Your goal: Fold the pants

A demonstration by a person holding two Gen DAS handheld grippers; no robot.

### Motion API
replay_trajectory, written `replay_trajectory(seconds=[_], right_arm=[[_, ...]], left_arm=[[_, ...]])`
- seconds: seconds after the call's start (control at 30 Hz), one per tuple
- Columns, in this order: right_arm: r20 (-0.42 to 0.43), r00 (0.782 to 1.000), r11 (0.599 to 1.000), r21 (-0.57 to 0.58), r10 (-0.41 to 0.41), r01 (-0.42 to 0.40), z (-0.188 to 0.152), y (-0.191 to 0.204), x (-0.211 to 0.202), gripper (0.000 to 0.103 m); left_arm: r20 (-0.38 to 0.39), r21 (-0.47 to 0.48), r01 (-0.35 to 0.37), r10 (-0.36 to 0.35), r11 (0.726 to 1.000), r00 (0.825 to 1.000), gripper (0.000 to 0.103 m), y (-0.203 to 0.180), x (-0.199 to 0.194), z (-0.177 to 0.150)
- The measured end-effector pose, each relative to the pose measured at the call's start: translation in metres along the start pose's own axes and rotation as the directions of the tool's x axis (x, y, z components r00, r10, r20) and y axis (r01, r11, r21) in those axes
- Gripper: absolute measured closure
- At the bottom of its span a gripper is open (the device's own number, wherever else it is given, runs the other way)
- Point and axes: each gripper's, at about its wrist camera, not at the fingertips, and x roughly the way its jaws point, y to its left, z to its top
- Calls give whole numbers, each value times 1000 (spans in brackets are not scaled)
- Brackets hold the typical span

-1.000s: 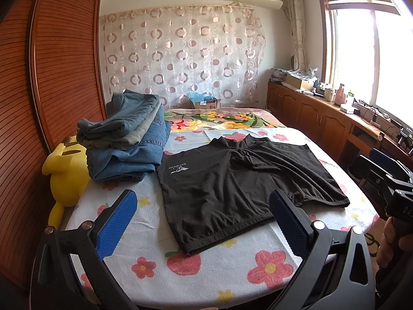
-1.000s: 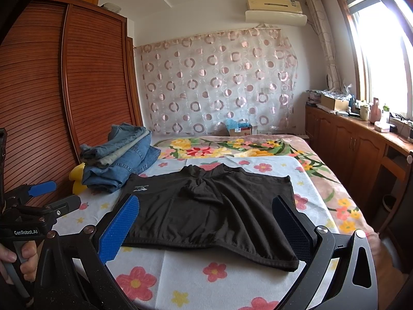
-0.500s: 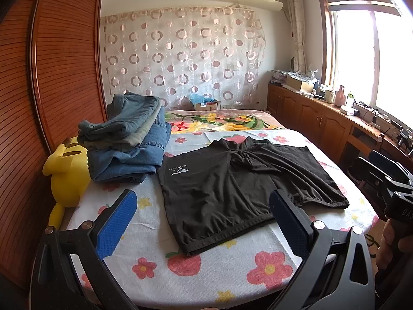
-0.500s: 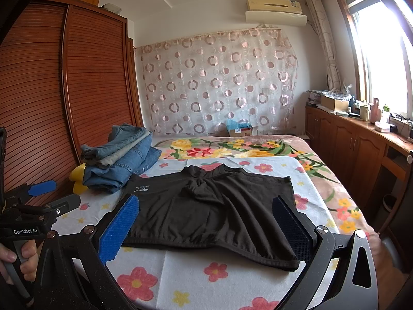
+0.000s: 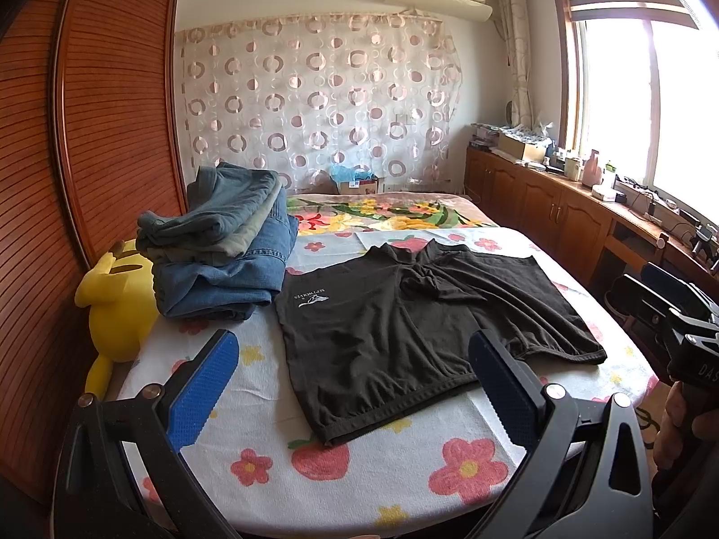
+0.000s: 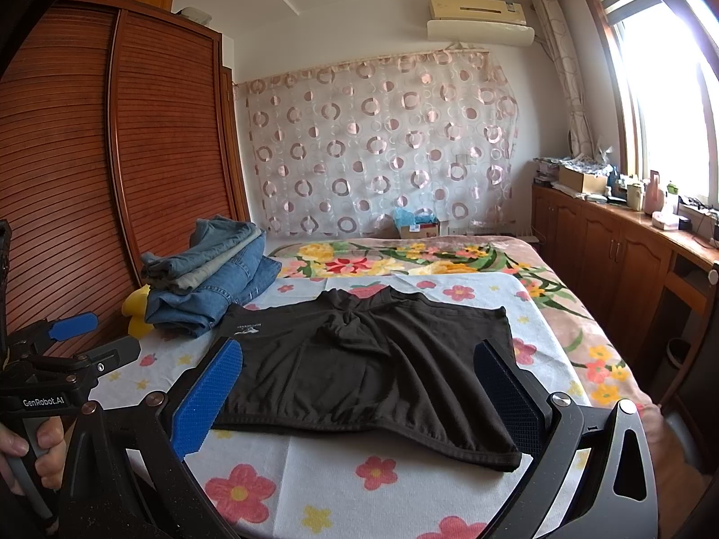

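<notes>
Black shorts (image 5: 404,323) (image 6: 359,368) lie spread flat on the flowered bed cover, waistband toward me, a small white logo near their left edge. My left gripper (image 5: 350,359) hovers open over the near left part of the shorts, its blue pads wide apart with nothing between them. My right gripper (image 6: 359,373) is open too, held above the near hem, and grips nothing. The other gripper appears at the frame edge in each wrist view, held by a hand.
A stack of folded jeans (image 5: 220,247) (image 6: 211,278) sits left of the shorts, with a yellow plush toy (image 5: 117,305) beside it against the wooden wardrobe (image 6: 90,170). Wooden cabinets (image 6: 620,269) run along the right under the window. The bed's near edge (image 5: 359,494) is just below the grippers.
The left wrist view has tilted slightly upward. The shorts lie as they did and both grippers stay open.
</notes>
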Motion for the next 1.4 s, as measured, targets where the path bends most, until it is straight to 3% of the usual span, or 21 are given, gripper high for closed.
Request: replay_trajectory(seconds=[0.77,0.93,1.4], right_arm=[[4,1000,1000,2,2,-2,1,2,-1,0],[-2,1000,1000,1,2,-2,3,1,0,0],[-8,1000,1000,-23,-17,16,4,-4,6,0]], left_arm=[[0,-3,0,0,1000,1000,0,0,0,-1],[-15,14,-9,9,1000,1000,0,-4,6,13],[-43,51,63,-61,997,997,0,-10,38,21]])
